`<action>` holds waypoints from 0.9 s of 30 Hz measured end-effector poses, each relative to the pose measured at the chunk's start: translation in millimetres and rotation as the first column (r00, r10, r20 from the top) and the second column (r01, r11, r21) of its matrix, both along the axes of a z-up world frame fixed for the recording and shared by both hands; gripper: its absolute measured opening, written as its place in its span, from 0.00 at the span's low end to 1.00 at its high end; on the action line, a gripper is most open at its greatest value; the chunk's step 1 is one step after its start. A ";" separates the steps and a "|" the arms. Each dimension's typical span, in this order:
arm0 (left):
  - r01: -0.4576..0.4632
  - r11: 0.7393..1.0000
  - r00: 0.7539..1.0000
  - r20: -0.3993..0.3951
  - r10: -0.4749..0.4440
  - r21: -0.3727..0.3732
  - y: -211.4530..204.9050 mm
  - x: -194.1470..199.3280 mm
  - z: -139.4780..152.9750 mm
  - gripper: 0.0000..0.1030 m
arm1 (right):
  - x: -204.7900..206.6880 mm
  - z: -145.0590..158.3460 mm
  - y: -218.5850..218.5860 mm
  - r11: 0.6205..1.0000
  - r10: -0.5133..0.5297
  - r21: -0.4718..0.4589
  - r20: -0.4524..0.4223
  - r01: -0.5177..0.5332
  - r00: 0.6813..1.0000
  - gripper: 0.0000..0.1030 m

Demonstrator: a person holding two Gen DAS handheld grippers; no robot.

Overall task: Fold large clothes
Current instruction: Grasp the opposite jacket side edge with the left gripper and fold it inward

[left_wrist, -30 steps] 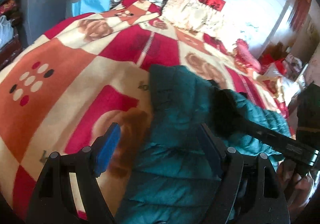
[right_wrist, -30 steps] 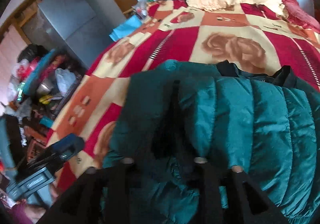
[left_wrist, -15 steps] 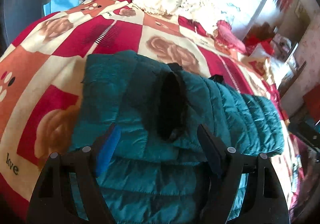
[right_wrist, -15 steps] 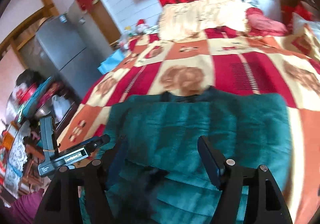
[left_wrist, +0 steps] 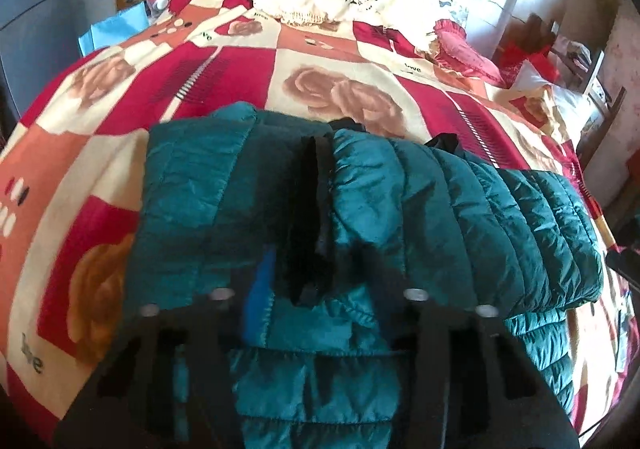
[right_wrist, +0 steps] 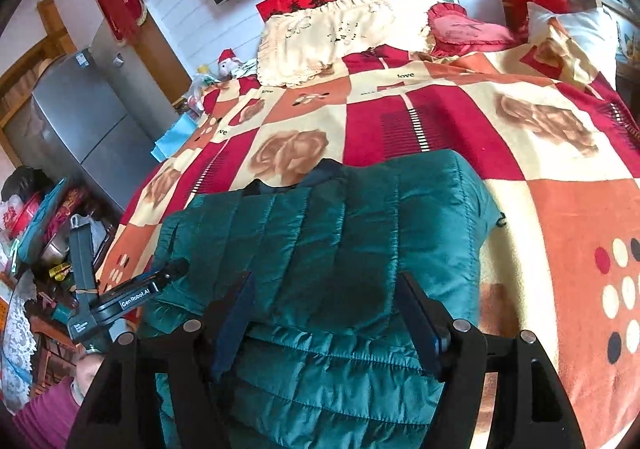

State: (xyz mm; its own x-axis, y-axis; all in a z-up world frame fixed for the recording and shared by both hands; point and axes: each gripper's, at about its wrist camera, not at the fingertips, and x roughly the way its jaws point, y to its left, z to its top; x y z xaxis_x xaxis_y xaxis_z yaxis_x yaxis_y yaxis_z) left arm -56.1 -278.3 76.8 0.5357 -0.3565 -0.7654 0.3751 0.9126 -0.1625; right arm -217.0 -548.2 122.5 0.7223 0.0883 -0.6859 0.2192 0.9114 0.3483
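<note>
Teal quilted puffer jacket (left_wrist: 400,217) folded partway on red-and-cream rose-print bed blanket (left_wrist: 240,73). Left tongs (left_wrist: 320,289) closing on near fold; right tongs (right_wrist: 324,313) apart, empty. Further folds pending.

A black two-finger left gripper (left_wrist: 316,289) with silver screws carries a blue pad on one finger. The matching right gripper (right_wrist: 328,317) has dark blue pads. White lettering marks the left tool's grey handle, below it a magenta sleeve (right_wrist: 44,413).
</note>
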 end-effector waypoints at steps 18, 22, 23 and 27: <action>-0.050 0.977 0.994 -0.104 0.029 -0.208 76.1 20.1 16.0 0.44 | 36.3 -9.7 15.6 0.999 -0.028 -0.015 -0.011 0.028 1.000 0.67; -0.036 0.961 0.996 -0.084 0.013 -0.275 61.4 11.1 20.6 0.76 | 35.0 -8.3 16.5 1.000 -0.020 -0.021 -0.019 0.019 1.000 0.67; -0.027 0.961 0.996 -0.085 0.003 -0.275 55.9 9.3 21.4 0.76 | 33.9 -7.3 16.6 1.000 -0.017 -0.023 -0.021 0.016 1.000 0.67; -0.020 0.980 0.993 -0.118 -0.003 -0.196 25.2 10.6 9.9 0.76 | 27.7 -3.6 14.3 0.999 -0.019 -0.035 -0.016 0.018 1.000 0.67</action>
State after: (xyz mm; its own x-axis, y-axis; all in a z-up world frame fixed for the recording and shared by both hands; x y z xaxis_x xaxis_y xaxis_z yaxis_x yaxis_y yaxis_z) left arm -45.5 -253.1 86.7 0.4503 -0.5019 -0.7385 0.3352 0.8616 -0.3812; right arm -189.3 -533.9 118.9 0.7121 0.0509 -0.7002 0.2416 0.9187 0.3125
